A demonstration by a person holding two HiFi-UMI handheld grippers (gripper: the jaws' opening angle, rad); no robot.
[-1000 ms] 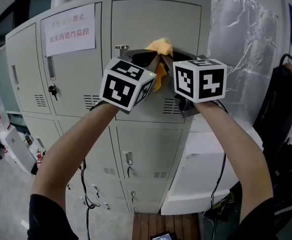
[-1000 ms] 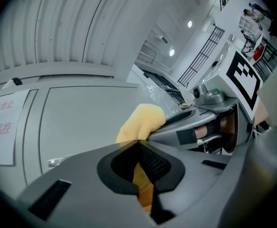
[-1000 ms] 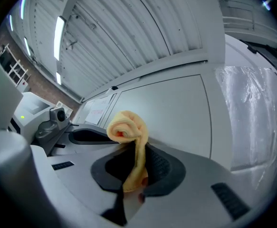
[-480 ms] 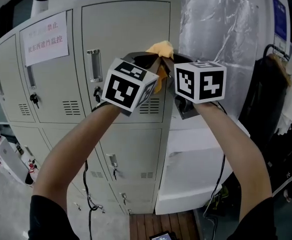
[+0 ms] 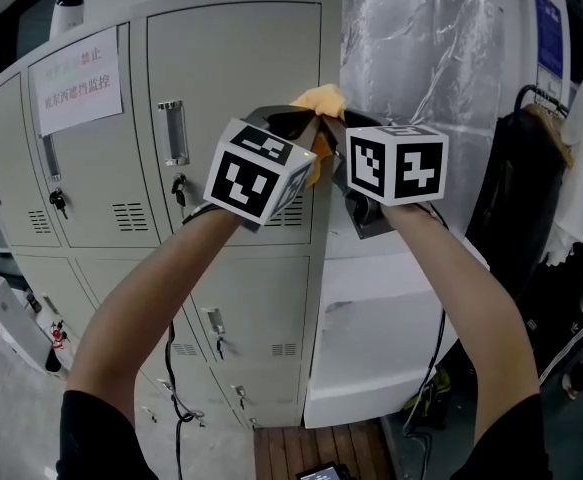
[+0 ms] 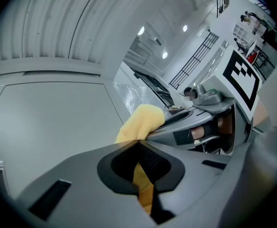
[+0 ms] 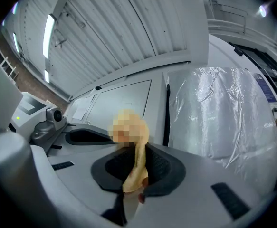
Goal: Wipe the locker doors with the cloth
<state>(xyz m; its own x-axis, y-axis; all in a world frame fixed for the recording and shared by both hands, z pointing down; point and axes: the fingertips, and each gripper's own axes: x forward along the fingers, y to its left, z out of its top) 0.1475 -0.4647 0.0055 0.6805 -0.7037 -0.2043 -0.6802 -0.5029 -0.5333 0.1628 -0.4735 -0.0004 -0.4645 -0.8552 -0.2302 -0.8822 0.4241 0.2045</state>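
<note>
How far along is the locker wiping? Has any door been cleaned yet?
Done: the yellow cloth is picked up, with the left gripper and right gripper both shut on it. In hand: it is held up before the upper locker door; contact cannot be told. Left: no door shows wipe marks, so that door and the lower door seem pending.

Left arm point(image 5: 136, 313), right arm point(image 5: 463, 293) raised, converging; left gripper point(image 6: 138, 142), right gripper point(image 7: 138, 148) tips adjacent, fingers point(image 6: 81, 184) clamped.

I see even, bright light from the ceiling lamps point(image 6: 185, 28), with soft shadows only. The plastic sheet point(image 5: 411, 58) gives some glare, and both gripper views bend strongly and go dark at their corners.
</note>
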